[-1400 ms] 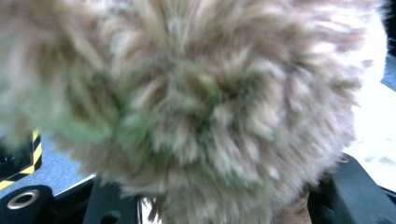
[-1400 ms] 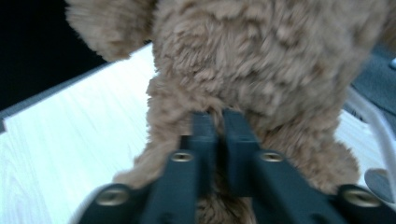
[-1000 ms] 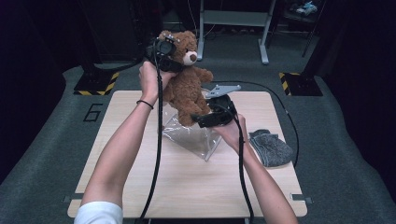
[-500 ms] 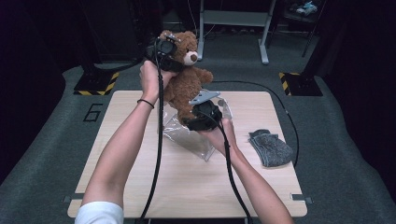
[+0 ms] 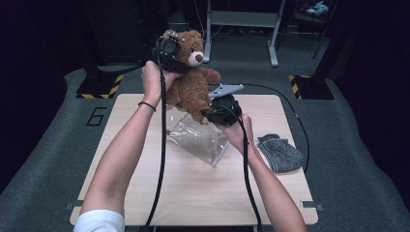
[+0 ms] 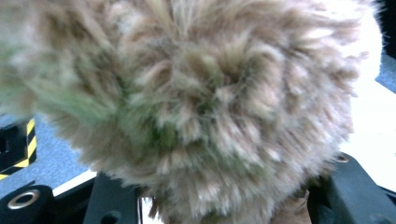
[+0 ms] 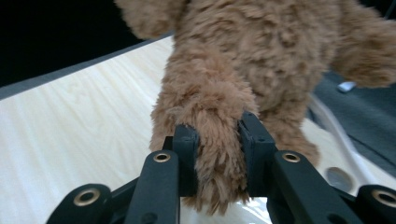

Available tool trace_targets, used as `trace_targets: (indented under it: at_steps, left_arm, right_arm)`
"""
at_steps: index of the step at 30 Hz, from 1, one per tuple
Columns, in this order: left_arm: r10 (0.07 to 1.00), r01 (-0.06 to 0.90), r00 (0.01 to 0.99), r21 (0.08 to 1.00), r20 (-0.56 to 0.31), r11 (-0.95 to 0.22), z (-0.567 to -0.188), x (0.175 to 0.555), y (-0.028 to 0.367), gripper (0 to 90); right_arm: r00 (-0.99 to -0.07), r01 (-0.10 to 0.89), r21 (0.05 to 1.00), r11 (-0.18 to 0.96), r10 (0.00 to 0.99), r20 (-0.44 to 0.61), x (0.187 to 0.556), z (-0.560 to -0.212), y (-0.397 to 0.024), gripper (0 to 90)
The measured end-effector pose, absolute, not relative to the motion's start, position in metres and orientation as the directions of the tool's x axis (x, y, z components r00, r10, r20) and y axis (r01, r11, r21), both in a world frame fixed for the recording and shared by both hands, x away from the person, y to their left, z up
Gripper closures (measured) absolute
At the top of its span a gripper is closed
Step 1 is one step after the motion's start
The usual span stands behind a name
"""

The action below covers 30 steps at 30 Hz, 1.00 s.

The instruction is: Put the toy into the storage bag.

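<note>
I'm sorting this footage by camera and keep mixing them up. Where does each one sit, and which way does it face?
High view: above the person's side, facing forward and down on the table; both forearms, left gripper and right gripper show.
Left gripper view: on the left gripper, close against the teddy bear; its black fingers show.
Right gripper view: on the right gripper, looking along fingers clamping a bear leg.
All share the bear.

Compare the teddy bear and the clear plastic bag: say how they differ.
The teddy bear is brown, furry and opaque; the clear plastic bag is smooth and see-through. The bear is held up in the air, its head in the left gripper and a leg pinched by the right gripper, while the bag lies on the table beneath it.
</note>
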State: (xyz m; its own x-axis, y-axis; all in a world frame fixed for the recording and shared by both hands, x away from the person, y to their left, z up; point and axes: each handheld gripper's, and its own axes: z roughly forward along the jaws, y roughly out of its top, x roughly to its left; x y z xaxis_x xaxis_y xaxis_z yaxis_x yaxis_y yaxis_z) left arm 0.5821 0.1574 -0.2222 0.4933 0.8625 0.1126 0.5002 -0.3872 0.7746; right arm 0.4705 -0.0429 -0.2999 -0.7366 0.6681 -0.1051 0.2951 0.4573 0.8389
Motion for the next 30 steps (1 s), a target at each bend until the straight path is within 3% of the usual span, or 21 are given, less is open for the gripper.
trace_targets:
  at_steps: [7,17,20,22,24,25,28,30]
  left_arm:
    - [0.863,0.5,0.494,0.778,0.106,-0.382,-0.22,0.58,0.155,46.7]
    - [0.842,0.501,0.527,0.758,0.117,-0.419,-0.24,0.582,0.148,46.6]
    - [0.842,0.496,0.528,0.766,0.107,-0.409,-0.246,0.582,0.149,46.7]
    - [0.843,0.49,0.526,0.771,0.111,-0.407,-0.247,0.58,0.152,46.8]
    - [0.843,0.478,0.525,0.781,0.114,-0.403,-0.248,0.578,0.155,46.7]
    - [0.842,0.474,0.528,0.785,0.11,-0.4,-0.248,0.577,0.156,46.8]
    - [0.84,0.465,0.533,0.792,0.106,-0.395,-0.25,0.575,0.16,46.7]
    - [0.836,0.461,0.539,0.796,0.1,-0.393,-0.251,0.574,0.162,46.7]
  right_arm:
    - [-0.718,0.312,0.835,0.453,0.688,-0.104,0.481,-0.3,-0.055,72.7]
    - [-0.725,0.403,0.779,0.479,0.687,-0.048,0.496,-0.329,-0.059,71.7]
    - [-0.738,0.435,0.771,0.465,0.675,0.009,0.497,-0.334,-0.06,62.9]
    - [-0.748,0.435,0.779,0.453,0.663,0.031,0.496,-0.335,-0.063,48.6]
    - [-0.744,0.438,0.793,0.425,0.665,0.054,0.494,-0.333,-0.071,41.9]
    - [-0.735,0.437,0.806,0.398,0.674,0.065,0.493,-0.331,-0.079,34.0]
    - [-0.665,0.448,0.822,0.351,0.745,0.044,0.497,-0.329,-0.097,32.2]
    - [-0.598,0.441,0.811,0.384,0.799,-0.053,0.503,-0.33,-0.102,32.6]
